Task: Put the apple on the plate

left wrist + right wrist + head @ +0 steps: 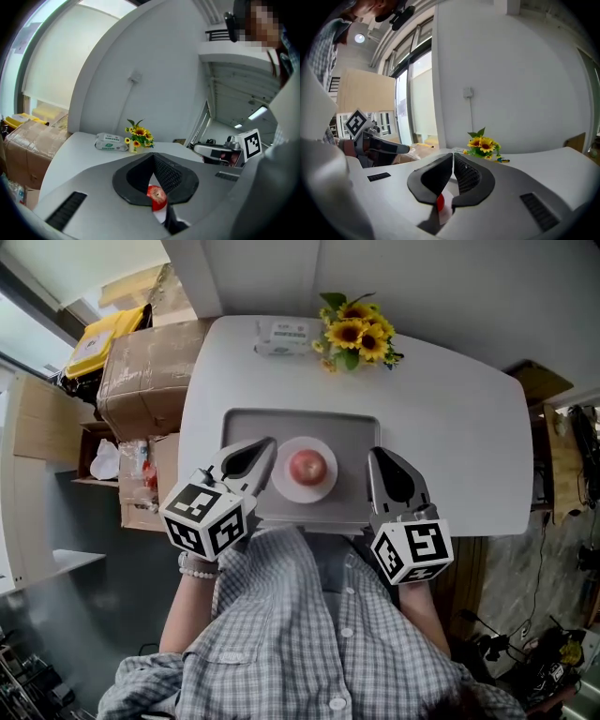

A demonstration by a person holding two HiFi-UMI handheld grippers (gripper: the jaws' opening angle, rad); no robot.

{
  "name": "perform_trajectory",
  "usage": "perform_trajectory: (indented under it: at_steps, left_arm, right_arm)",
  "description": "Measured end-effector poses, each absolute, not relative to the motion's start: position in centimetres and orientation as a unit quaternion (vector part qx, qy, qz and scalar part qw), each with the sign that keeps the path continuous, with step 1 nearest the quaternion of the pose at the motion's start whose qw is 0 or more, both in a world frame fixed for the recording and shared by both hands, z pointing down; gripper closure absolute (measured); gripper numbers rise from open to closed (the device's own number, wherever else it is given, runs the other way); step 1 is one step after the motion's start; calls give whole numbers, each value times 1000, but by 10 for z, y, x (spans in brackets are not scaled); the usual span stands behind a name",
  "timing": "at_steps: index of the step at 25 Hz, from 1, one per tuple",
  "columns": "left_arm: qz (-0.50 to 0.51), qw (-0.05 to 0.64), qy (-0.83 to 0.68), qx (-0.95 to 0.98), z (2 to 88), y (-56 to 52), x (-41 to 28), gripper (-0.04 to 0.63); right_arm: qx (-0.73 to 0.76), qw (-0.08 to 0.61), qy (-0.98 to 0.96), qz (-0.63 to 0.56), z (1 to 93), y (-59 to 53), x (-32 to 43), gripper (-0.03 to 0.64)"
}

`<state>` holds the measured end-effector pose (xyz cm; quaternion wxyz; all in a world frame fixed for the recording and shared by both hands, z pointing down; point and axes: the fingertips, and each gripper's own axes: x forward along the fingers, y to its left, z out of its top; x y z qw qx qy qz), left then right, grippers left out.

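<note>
White tabletop (pixel 459 427): left gripper (pixel 267 446) fingers together, empty; right gripper (pixel 375 456) fingers likewise closed on nothing. Apple (pixel 307 466) sits between them, already on pink plate (pixel 284 487) in grey tray (pixel 352 427). Left gripper looks nearer. Sunflowers (pixel 356 334) beyond.

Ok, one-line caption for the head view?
Apple on the plate in the tray, left gripper and right gripper shut alongside.

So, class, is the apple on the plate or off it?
On it: the apple sits at the centre of the plate, whose rim shows all round it.
</note>
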<state>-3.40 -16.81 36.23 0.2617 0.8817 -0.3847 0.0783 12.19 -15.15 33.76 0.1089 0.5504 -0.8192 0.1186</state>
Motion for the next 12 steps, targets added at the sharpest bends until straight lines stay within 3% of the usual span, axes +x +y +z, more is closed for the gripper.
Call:
perform_trajectory:
  at_steps: [12]
  left_arm:
    - [86, 219, -344, 909, 346, -157, -10, 586]
  right_arm:
    - [565, 112, -813, 84, 329, -149, 132, 589]
